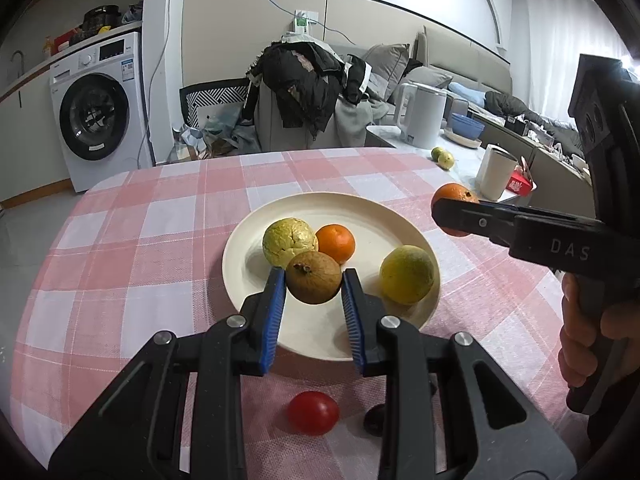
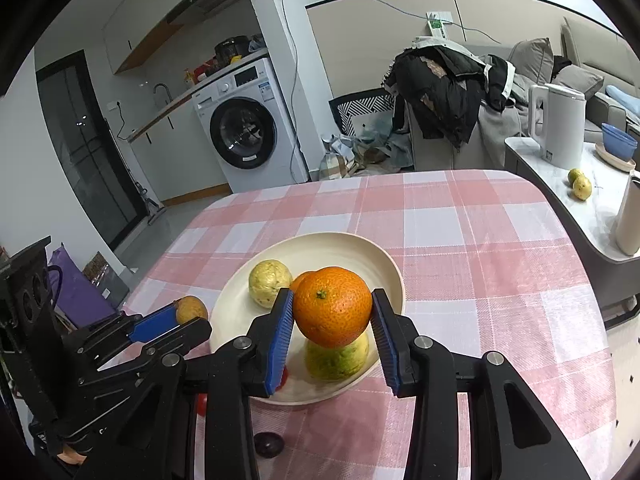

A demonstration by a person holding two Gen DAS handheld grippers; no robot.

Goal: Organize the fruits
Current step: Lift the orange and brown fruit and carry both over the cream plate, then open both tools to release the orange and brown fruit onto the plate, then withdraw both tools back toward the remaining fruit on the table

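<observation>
A cream plate (image 1: 372, 220) (image 2: 360, 252) sits on the pink checked tablecloth. On it lie a wrinkled yellow fruit (image 1: 289, 240) (image 2: 269, 283), a small orange (image 1: 336, 242) and a yellow-green citrus (image 1: 406, 274) (image 2: 338, 358). My left gripper (image 1: 314, 286) (image 2: 176, 316) is shut on a brown round fruit (image 1: 314, 277) (image 2: 192, 309), held over the plate's near-left part. My right gripper (image 2: 333, 312) (image 1: 448, 216) is shut on a large orange (image 2: 332, 306) (image 1: 455, 196), held above the plate's right side.
A red tomato (image 1: 313, 412) and a dark small fruit (image 1: 374, 420) (image 2: 269, 444) lie on the cloth near me. A side counter at the right holds a white kettle (image 1: 423, 115), blue bowls (image 1: 466, 126), a cup (image 1: 496, 172) and two green fruits (image 1: 442, 156). A washing machine (image 1: 100, 116) stands at the back left.
</observation>
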